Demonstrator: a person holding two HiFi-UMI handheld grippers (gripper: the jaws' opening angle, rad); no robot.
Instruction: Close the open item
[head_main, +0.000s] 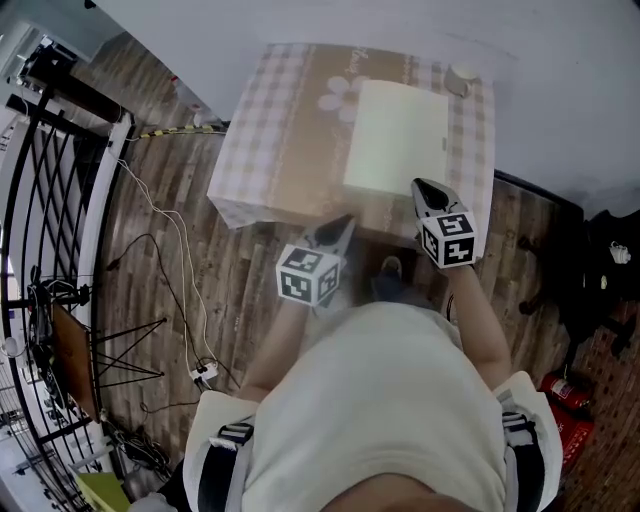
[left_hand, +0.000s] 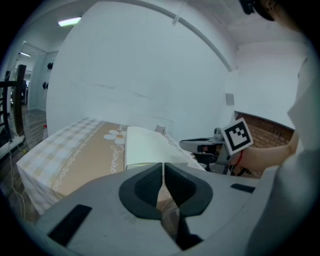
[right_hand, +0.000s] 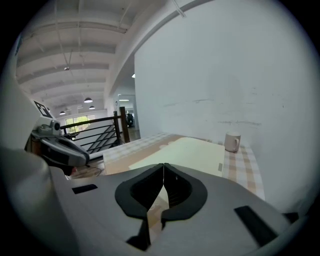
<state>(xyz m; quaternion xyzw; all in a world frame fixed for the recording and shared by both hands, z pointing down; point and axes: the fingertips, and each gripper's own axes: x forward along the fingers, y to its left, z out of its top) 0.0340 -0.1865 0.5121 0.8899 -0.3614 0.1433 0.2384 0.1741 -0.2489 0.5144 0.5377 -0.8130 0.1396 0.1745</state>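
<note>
A flat pale cream case (head_main: 395, 135) lies on the checked tablecloth of the table (head_main: 265, 140), its lid down flat as far as I can see. It shows just beyond the jaws in the left gripper view (left_hand: 147, 145) and in the right gripper view (right_hand: 190, 152). My left gripper (head_main: 340, 230) hangs off the table's near edge, jaws together with nothing between them (left_hand: 163, 165). My right gripper (head_main: 426, 188) hovers at the case's near right corner, its jaws also meeting on nothing (right_hand: 163, 166).
A white mug (head_main: 461, 80) stands at the table's far right corner, close to the white wall. A black railing (head_main: 50, 200) and loose cables (head_main: 170, 290) are on the wooden floor at left. Dark furniture (head_main: 600, 270) and a red extinguisher (head_main: 568, 405) are at right.
</note>
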